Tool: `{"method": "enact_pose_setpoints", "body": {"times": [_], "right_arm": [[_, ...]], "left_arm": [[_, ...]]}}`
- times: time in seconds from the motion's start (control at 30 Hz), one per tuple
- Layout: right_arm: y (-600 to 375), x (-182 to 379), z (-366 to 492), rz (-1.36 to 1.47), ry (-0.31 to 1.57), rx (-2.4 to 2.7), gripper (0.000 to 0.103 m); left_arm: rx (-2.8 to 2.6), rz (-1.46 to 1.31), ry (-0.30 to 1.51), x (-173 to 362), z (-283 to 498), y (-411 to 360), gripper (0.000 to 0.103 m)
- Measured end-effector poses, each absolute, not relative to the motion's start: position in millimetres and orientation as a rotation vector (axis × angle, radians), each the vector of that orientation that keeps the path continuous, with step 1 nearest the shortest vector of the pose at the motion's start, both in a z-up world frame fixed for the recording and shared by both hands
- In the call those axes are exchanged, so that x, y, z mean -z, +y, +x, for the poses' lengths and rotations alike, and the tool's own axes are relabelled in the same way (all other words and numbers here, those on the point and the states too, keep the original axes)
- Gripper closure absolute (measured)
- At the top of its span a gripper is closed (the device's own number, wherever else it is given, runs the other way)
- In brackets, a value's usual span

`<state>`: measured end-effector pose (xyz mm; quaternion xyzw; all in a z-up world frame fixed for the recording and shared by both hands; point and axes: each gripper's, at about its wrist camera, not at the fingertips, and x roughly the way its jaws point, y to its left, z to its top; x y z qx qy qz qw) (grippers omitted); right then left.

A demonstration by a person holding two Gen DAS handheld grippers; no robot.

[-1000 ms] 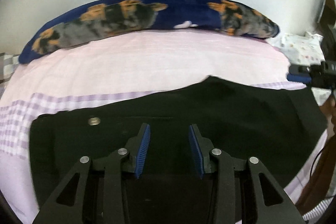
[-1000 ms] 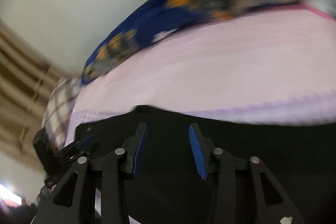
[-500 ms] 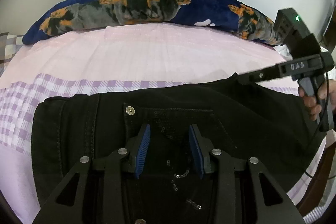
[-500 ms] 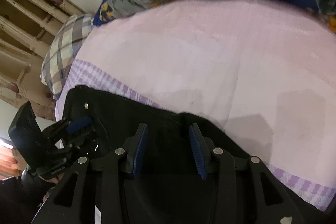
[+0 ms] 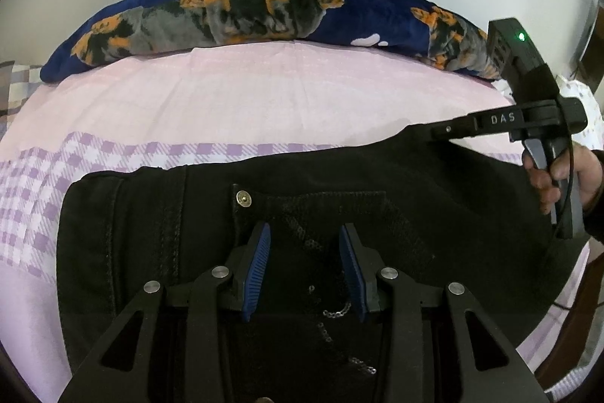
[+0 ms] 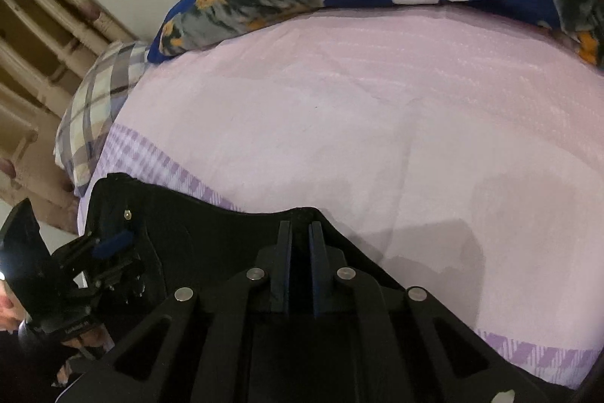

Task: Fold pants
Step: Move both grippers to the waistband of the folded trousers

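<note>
Pants (image 5: pixel 339 206) in right claw (image 6: pixel 300 233)

Home bedroom, pink bedsheet (image 5: pixel 264 108), dog-print blanket (image 5: pixel 245 14), plaid pillow (image 6: pixel 98 101)

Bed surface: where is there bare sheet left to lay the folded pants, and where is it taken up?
Free: the pink sheet between the blue dog-print blanket and the pants. A narrower checked strip lies left of the pants. Crowded: the near edge, under the pants and both grippers.

The pants (image 5: pixel 377 184) are lying on the sheet (image 5: pixel 264 108). A blanket (image 5: pixel 339 14) is lying behind them, a pillow (image 6: pixel 98 108) sitting at its left.
</note>
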<state>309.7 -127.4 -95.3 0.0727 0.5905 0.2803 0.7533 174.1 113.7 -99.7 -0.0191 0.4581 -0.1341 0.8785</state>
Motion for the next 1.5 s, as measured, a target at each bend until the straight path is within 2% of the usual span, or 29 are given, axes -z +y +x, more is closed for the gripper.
{"method": "enact_pose_setpoints", "body": {"times": [0.07, 0.1, 0.17, 0.4, 0.73, 1.0, 1.23, 1.5], "right_arm": [[-124.0, 92.3, 305.8, 0.127, 1.277, -0.606, 0.088], [-123.9, 89.6, 305.4, 0.127, 1.278, -0.593, 0.080], [-134.0, 74.2, 301.9, 0.198, 1.229, -0.579, 0.077], [-175.7, 39.4, 268.3, 0.286, 1.149, -0.493, 0.076], [-208.4, 68.9, 224.7, 0.297, 1.207, -0.360, 0.076], [-246.6, 77.0, 216.0, 0.377, 1.175, -0.249, 0.078], [-259.7, 78.1, 204.4, 0.430, 1.165, -0.223, 0.078], [-270.6, 63.4, 181.6, 0.423, 1.137, -0.175, 0.067]], "left_arm": [[0.272, -0.023, 0.961, 99.1, 175.2, 111.1, 0.063], [0.267, -0.019, 0.968, 97.5, 175.9, 109.8, 0.063], [0.255, -0.020, 0.975, 92.2, 175.7, 107.4, 0.063], [0.367, 0.038, 0.915, 67.7, 167.3, 63.7, 0.057], [0.598, 0.067, 1.011, 88.4, 194.4, -27.3, 0.056], [0.555, 0.023, 1.073, 108.9, 240.6, -43.7, 0.056], [0.509, 0.094, 1.059, 109.0, 236.4, -53.4, 0.056], [0.426, 0.178, 1.018, 93.9, 216.8, -60.5, 0.056]]}}
